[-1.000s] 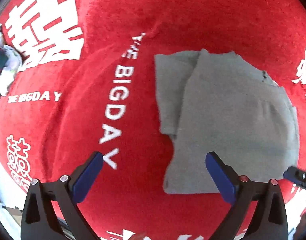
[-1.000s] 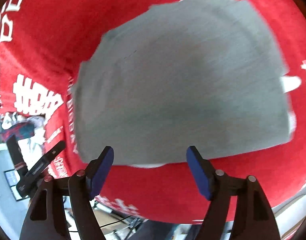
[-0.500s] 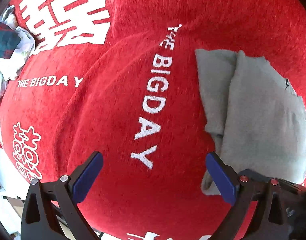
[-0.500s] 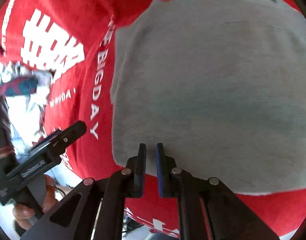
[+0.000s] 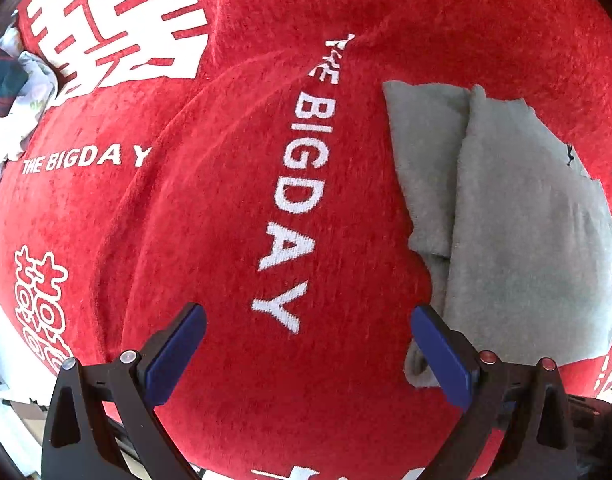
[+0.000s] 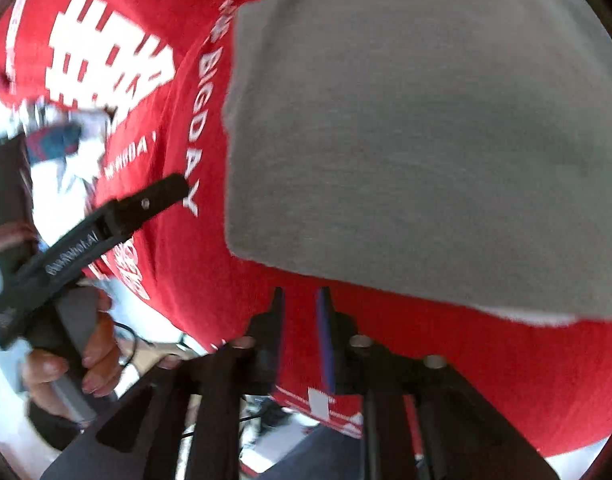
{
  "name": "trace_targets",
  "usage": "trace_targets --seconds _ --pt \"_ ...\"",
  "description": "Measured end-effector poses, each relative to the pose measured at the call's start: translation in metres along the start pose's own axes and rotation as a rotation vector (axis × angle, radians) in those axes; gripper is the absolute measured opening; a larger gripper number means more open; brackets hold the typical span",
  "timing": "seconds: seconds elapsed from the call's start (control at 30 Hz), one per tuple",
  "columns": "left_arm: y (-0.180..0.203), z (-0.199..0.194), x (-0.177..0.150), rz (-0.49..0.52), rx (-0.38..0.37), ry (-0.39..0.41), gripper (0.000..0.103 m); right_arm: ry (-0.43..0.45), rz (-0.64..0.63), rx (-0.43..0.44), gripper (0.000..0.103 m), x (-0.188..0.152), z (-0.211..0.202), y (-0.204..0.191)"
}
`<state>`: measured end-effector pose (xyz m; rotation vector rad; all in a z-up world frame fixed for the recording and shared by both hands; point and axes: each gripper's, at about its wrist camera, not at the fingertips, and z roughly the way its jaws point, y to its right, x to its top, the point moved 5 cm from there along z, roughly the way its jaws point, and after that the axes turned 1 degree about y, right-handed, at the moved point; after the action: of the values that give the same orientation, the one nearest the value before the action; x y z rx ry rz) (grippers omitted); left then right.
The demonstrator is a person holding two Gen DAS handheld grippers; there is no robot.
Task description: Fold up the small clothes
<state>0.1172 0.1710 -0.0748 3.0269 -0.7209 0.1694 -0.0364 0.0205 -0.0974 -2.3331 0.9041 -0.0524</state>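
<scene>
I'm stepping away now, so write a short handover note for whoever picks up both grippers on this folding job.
Left gripper: open, empty, above the red cloth, its right finger at the near left corner of the grey garment.
Right gripper: fingers have just been opening, a narrow gap, nothing between them, just short of the garment's near edge.
Garment: lies flat on the red cloth, partly folded, one layer lapped over another.
Done: at least one fold.
Left: probably another fold, then set it aside. A pile of other clothes sits at the cloth's far left edge.
</scene>
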Motion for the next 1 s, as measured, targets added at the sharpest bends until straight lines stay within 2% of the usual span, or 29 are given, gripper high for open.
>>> trace_targets --seconds 0.07,0.23,0.33,0.43,0.57,0.77,0.93,1.0 --pt "0.002 0.001 0.001 0.007 -0.003 -0.003 0.102 0.024 0.058 0.036 0.058 0.0 -0.01 0.013" --pt "0.008 0.005 0.003 0.028 -0.007 -0.009 0.102 0.071 0.186 0.102 0.058 -0.002 -0.028 0.042" --pt "0.011 0.006 0.005 0.038 -0.012 -0.013 0.102 0.083 0.243 0.14 0.063 -0.006 -0.03 0.053" --pt "0.015 0.007 0.006 0.048 -0.017 -0.018 0.102 0.089 0.292 0.18 0.064 -0.01 -0.031 0.062" --pt "0.018 0.01 0.007 0.054 -0.034 -0.027 0.102 0.095 0.335 0.238 0.064 -0.011 -0.026 0.061" --pt "0.012 0.015 0.014 -0.002 -0.084 -0.045 0.102 0.099 0.438 0.372 0.064 -0.006 -0.002 0.051" --pt "0.007 0.018 0.016 -0.016 -0.099 -0.054 0.102 0.084 0.452 0.411 0.064 -0.004 0.015 0.04" --pt "0.006 0.019 0.016 -0.022 -0.131 -0.058 0.102 0.095 0.471 0.427 0.067 -0.001 0.019 0.038"
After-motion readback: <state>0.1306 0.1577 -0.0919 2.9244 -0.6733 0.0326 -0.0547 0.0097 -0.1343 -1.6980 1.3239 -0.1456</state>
